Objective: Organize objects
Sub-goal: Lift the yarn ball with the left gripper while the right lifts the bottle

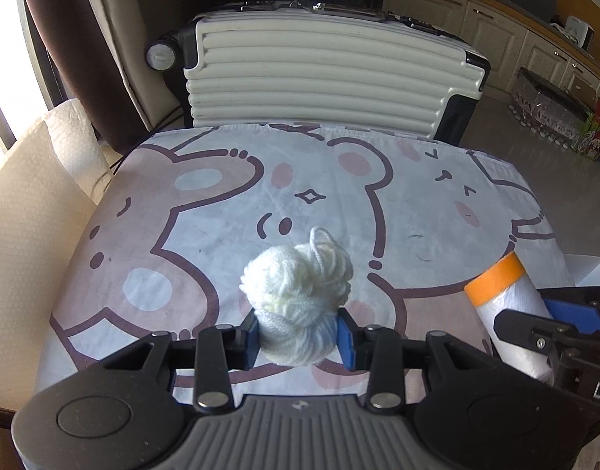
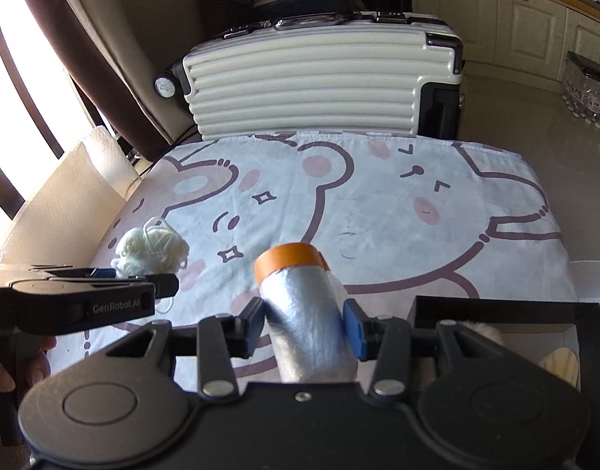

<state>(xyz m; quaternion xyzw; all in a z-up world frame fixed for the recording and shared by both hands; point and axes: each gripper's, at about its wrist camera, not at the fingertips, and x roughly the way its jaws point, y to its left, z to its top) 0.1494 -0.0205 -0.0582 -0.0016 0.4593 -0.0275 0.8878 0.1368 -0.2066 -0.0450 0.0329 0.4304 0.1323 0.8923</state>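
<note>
Left gripper (image 1: 298, 337) is clamped on a ball of white yarn (image 1: 300, 297), held up off the bear-print sheet (image 1: 221, 211). Right gripper (image 2: 306, 327) is squeezed around a roll of plastic film with orange tape on its end (image 2: 300, 297), also lifted clear. Black box (image 2: 507, 309) sits at the right edge by that gripper, with something furry and a pale item inside, can't tell what. White suitcase (image 1: 319, 78) stands behind the sheet.

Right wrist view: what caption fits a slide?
Right gripper holds an orange-capped roll above a bear-print cloth.
</note>
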